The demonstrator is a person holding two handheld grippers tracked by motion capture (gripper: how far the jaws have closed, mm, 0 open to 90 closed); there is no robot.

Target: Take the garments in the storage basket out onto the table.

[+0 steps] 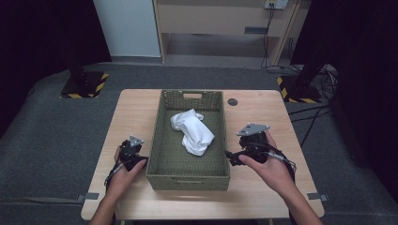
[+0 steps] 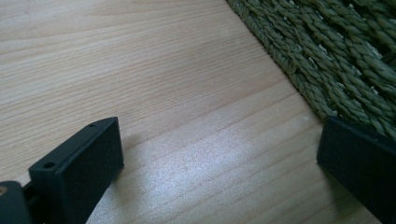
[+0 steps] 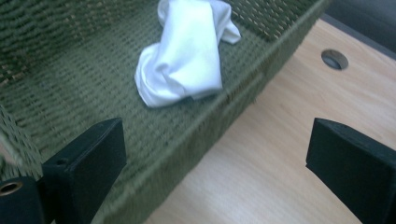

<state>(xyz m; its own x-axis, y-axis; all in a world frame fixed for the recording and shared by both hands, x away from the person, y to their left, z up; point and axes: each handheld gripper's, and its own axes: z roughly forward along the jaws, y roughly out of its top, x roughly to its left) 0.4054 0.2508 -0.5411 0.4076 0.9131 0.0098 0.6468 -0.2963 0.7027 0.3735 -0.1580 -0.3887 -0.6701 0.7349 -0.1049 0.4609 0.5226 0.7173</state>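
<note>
Grey carpet floor [image 1: 56, 136] surrounds a light wooden table [image 1: 263, 122]; dark curtains [image 1: 42, 33] behind.

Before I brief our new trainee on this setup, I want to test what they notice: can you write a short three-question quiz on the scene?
1. True or false: the white cloth lies on the table beside the basket.
2. Multiple choice: the left claw is A) open above bare wood beside the basket, B) shut on the cloth, C) inside the basket.
3. Fill in: the right claw is open, with the basket's ____ wall between its jaws.

Key: 1 false, the cloth lies inside the basket; 2 A; 3 side.
</note>
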